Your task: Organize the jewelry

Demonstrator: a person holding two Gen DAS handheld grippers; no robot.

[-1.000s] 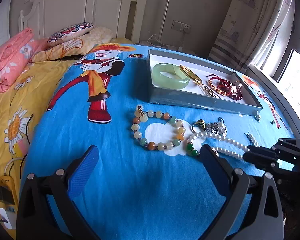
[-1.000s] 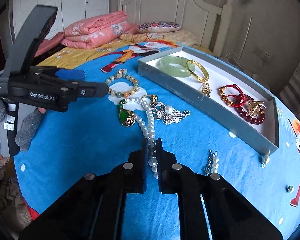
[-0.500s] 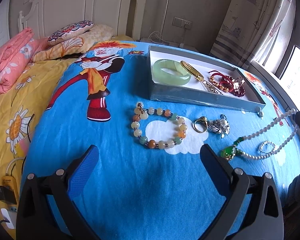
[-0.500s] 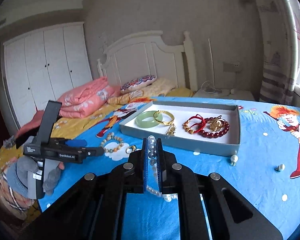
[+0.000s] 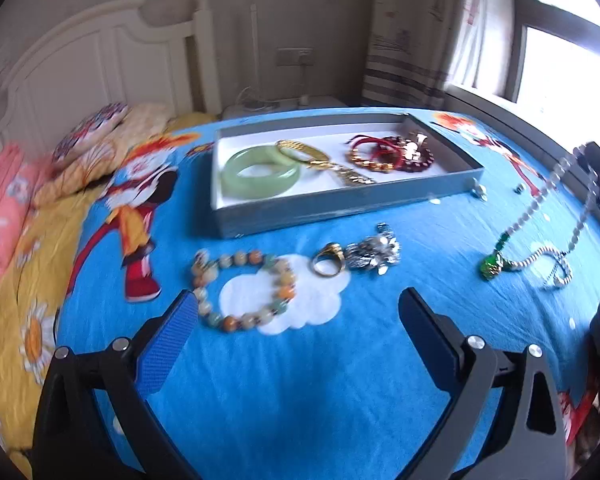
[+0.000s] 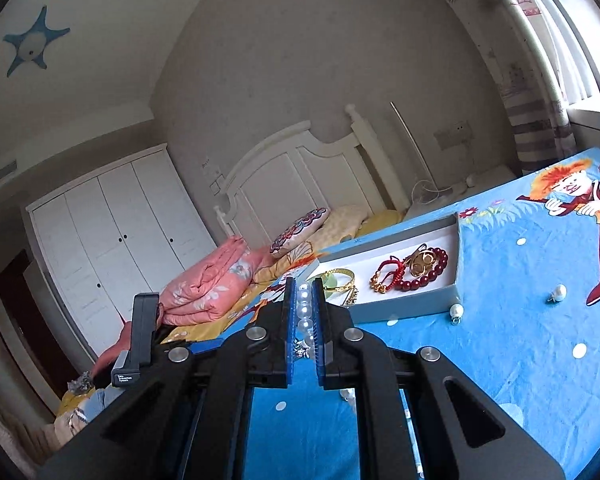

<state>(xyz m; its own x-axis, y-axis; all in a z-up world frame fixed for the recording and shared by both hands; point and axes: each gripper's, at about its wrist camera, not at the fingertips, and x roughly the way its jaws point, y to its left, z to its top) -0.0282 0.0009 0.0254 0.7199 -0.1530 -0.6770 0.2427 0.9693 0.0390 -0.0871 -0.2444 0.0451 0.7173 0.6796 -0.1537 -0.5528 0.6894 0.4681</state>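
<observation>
**A:** Left wrist view, stock count. Already in the tray, ahead of the jaws: jade bangle, gold bracelet, red cord and bead pieces.

**B:** Outstanding?

**A:** On the blue bedsheet: bead bracelet just ahead of the left gripper, beside its left finger; gold ring and silver brooch further ahead; two loose pearl drops by the tray's corner. Roughly half remains, I judge.

**B:** The item in hand?

**A:** Pearl necklace, pinched between the nearly closed pads of the right gripper. It hangs well right of the left jaws, long axis steep and slanting, green pendant lowest, on or close to the sheet.

**B:** Left jaws?

**A:** Spread wide, holding nothing.
</observation>
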